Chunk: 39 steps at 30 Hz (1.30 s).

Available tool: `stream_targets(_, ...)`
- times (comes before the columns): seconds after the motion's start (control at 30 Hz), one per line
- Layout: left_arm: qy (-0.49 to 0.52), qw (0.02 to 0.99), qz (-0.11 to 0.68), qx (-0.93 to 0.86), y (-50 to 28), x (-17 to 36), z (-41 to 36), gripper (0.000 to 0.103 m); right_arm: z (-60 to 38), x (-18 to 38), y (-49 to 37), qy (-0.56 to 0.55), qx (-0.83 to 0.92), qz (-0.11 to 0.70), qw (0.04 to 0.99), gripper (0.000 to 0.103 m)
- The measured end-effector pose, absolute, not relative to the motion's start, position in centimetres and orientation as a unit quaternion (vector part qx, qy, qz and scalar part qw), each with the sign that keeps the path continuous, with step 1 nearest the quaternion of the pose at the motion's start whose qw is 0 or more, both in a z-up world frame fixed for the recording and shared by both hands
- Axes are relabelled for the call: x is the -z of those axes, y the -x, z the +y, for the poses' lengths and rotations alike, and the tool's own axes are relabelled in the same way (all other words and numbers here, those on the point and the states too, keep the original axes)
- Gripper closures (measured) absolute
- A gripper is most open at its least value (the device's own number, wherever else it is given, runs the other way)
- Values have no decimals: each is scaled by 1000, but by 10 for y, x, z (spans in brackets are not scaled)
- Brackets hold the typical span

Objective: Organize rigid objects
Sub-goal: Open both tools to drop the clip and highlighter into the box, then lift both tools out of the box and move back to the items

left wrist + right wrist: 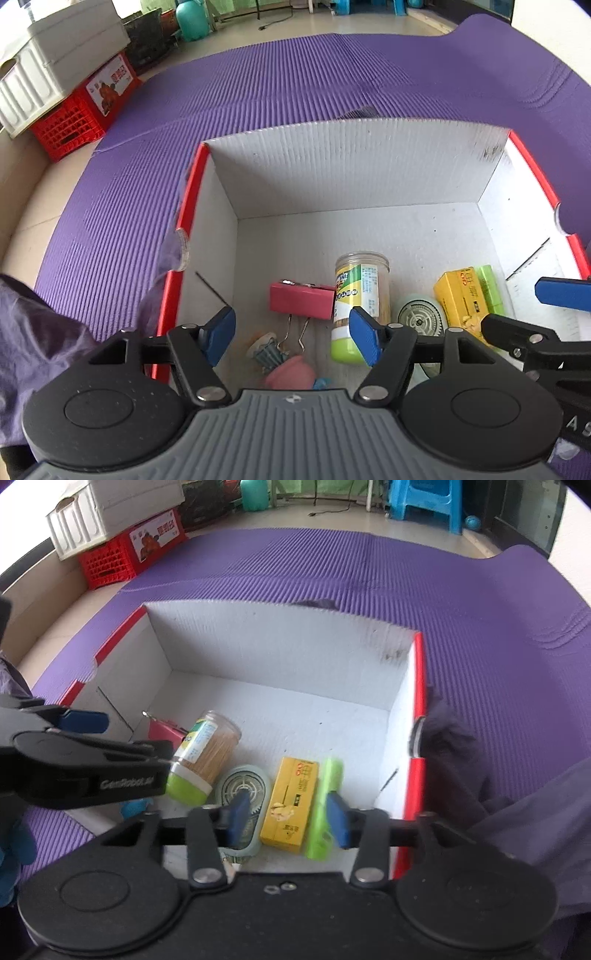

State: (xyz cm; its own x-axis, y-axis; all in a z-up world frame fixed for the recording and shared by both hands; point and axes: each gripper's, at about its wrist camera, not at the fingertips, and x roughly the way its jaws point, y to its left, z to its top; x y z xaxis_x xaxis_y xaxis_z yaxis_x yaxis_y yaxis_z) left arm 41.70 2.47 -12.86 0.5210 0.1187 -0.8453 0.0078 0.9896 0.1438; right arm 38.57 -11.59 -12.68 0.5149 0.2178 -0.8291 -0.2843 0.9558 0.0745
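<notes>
2 grippers hang over the red-edged cardboard box [369, 173], both spread wide and holding nothing. The toothpick jar [360, 306], pink binder clip [301, 300] and yellow carton [290, 805] lie inside, apparently already deposited there for tidiness.

Purple ribbed mat [258, 92] under everything I see. Past its far-left corner: red crate [85, 107], white bin [55, 55] stacked on top. Teal jug [190, 18] beyond the mat's far edge. Blue stool [424, 502] far right, black cable [332, 507] on the floor beside it.
</notes>
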Motion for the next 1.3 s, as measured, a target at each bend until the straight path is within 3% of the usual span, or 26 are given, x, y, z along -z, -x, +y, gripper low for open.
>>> stream_targets(0.33, -47, 883, 466, -30, -384, 93, 32, 36, -135, 96, -361, 14, -146, 444, 884, 40)
stream_targets(0.77, -36, 902, 430, -15, -330, 49, 23, 36, -149, 62, -314, -7, -162, 411, 897, 37)
stream_targets(1.1, -20, 910, 413, -4, -286, 29, 19, 35, -161, 38, -271, -15, -187, 379, 906, 25)
stream_targets(1.3, -10, 917, 399, 0, -264, 20, 20, 29, -167, 31, -250, -16, -198, 361, 911, 18)
